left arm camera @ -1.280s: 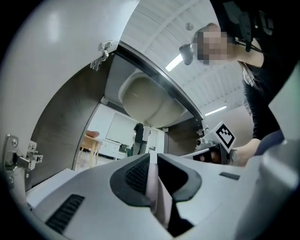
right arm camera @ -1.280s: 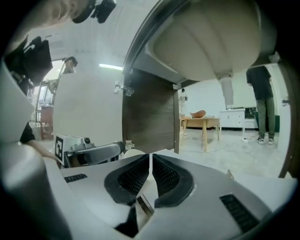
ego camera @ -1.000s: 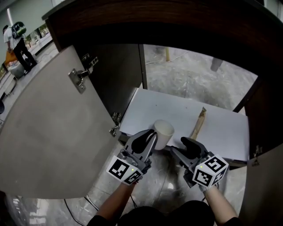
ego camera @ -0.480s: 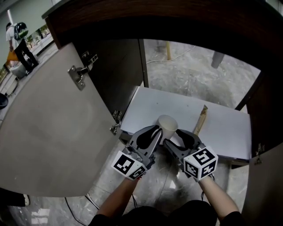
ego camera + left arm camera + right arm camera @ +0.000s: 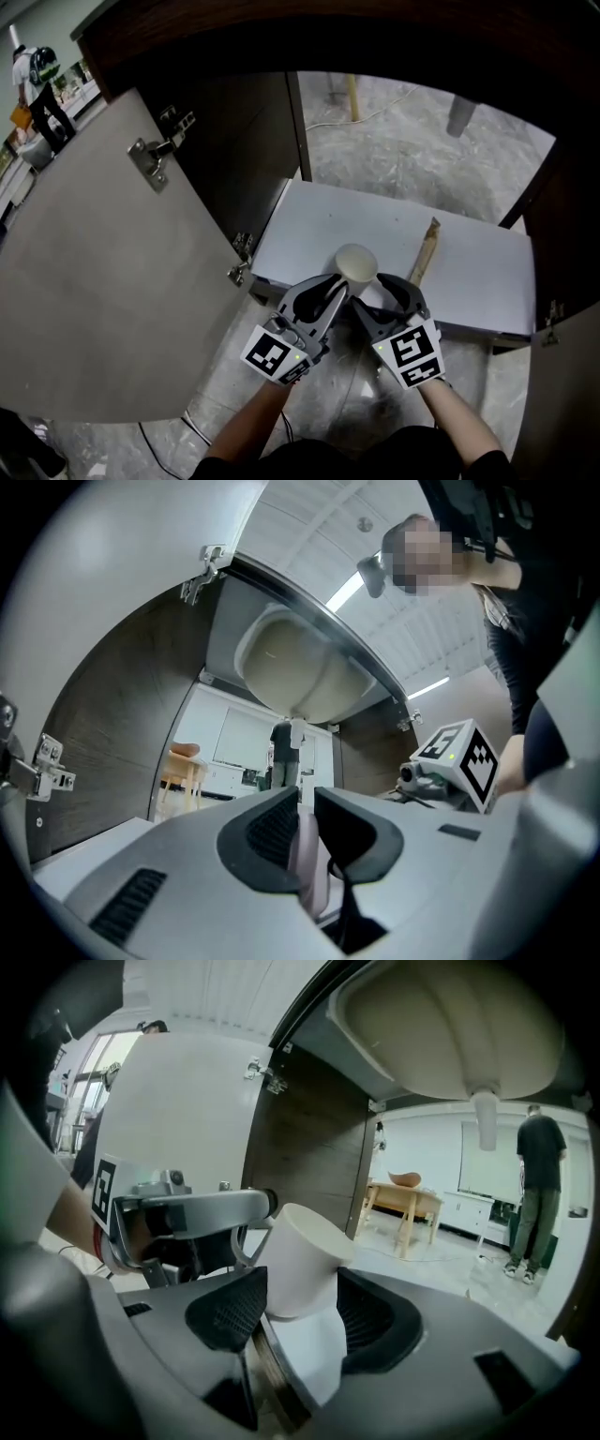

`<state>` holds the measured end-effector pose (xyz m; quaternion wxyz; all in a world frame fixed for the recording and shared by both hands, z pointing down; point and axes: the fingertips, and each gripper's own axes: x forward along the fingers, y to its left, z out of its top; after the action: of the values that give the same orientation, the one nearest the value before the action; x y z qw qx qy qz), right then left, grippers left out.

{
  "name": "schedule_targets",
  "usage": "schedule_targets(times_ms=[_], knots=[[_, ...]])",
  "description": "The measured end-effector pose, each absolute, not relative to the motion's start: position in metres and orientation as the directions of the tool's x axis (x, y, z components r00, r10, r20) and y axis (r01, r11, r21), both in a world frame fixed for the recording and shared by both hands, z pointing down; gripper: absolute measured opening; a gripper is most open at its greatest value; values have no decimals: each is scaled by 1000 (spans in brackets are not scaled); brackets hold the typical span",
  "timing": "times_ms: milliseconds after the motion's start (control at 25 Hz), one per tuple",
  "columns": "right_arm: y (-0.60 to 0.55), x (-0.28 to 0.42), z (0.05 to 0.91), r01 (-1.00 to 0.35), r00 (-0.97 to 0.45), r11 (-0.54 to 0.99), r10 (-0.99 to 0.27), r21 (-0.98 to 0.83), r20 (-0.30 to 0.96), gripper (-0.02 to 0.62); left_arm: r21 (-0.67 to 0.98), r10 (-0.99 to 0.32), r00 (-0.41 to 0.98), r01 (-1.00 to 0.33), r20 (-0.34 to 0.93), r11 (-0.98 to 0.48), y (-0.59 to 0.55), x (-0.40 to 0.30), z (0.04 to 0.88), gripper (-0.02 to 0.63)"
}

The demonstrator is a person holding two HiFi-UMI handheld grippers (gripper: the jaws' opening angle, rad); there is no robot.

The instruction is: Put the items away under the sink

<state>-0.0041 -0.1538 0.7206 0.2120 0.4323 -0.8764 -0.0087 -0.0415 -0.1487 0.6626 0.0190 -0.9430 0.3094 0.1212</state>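
- The left claw (image 5: pixel 307 803) is almost closed. Its ribbed black pads pinch a thin pale wall, the rim of the cup (image 5: pixel 309 860).
- The right claw (image 5: pixel 305 1288) stands wide and its jaws have just been opening. The cup (image 5: pixel 300 1252) leans between the cross-hatched pads, and I cannot tell whether they touch it.
- The cup is smooth, matte and off-white, a round form with slightly tapering sides.
- In the head view the left claw (image 5: pixel 336 286) and right claw (image 5: pixel 388 291) meet at the cup (image 5: pixel 356 262). It is at the front edge of the cabinet floor (image 5: pixel 469 272), about midway along.
- The cabinet floor is a flat white board. A rough wooden stick (image 5: pixel 422 253) lies on it near the cup's right, running front to back.
- Only the claw views show the rounded sink basin (image 5: pixel 459 1026) overhead and its drain pipe (image 5: pixel 485 1115). Only the head view shows the stick.
- The pale door (image 5: pixel 94 272) is swung open at the left and carries a metal hinge (image 5: pixel 150 159).
- Open board extends behind the cup to the back edge and to the right of the stick. Mottled grey floor (image 5: pixel 403 159) shows beyond.
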Motion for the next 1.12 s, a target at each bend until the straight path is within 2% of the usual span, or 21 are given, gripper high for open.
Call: schedule_targets(times_ms=[240, 440, 520, 600, 960, 1120], knots=[[-156, -7, 729, -736, -486, 608, -782, 300, 391, 209, 6, -617, 767, -626, -176, -779, -151, -47, 673, 51], [-155, -7, 720, -753, -490, 598, -787, 272, 374, 167, 17, -650, 748, -654, -136, -756, -155, -47, 680, 51], [-152, -9, 713, -753, -500, 598, -791, 275, 351, 133, 23, -671, 734, -672, -105, -740, -161, -47, 680, 51], [-149, -12, 712, -742, -512, 608, -786, 281, 347, 61, 20, -671, 736, -672, -90, -740, -164, -41, 682, 51], [-165, -4, 719, -755, -479, 590, -795, 286, 373, 48, 15, -652, 756, -652, -61, -758, -161, -22, 685, 58], [-174, 0, 721, -765, -460, 574, -804, 291, 376, 48, 45, -700, 713, -699, -41, -714, -158, -32, 689, 66]])
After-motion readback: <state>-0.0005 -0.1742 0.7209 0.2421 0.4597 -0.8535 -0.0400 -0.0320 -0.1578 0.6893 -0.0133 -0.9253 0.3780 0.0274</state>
